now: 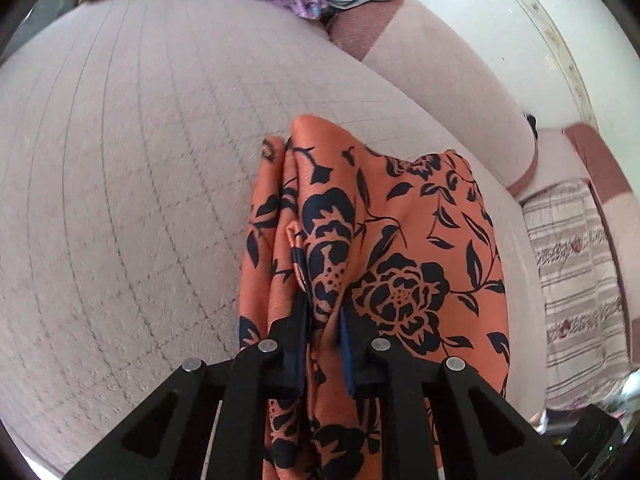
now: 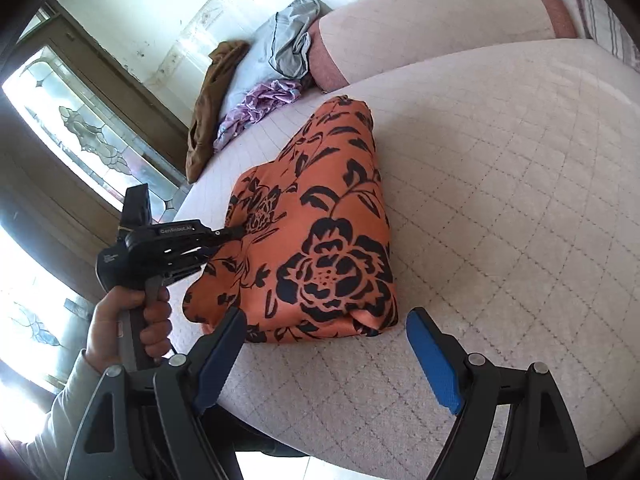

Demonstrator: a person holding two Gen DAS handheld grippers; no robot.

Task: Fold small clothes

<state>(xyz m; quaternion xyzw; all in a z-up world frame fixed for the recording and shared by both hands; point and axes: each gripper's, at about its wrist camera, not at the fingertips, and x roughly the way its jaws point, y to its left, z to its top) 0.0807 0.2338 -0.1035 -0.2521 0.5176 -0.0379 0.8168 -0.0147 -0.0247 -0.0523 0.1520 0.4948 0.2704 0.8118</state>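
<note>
Here a fold of the orange floral garment (image 1: 384, 240) is pinched in the left gripper (image 1: 324, 344); the right gripper (image 2: 326, 344), spread wide, is held just short of its near corner. That corner should likely be gripped next.

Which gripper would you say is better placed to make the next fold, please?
Left: the left gripper is shut on the orange floral cloth; the right gripper hangs open before its near edge.

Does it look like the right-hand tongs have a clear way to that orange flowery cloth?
Probably yes: the right tongs are open, just short of the orange cloth, with only bare bedspread between.
</note>
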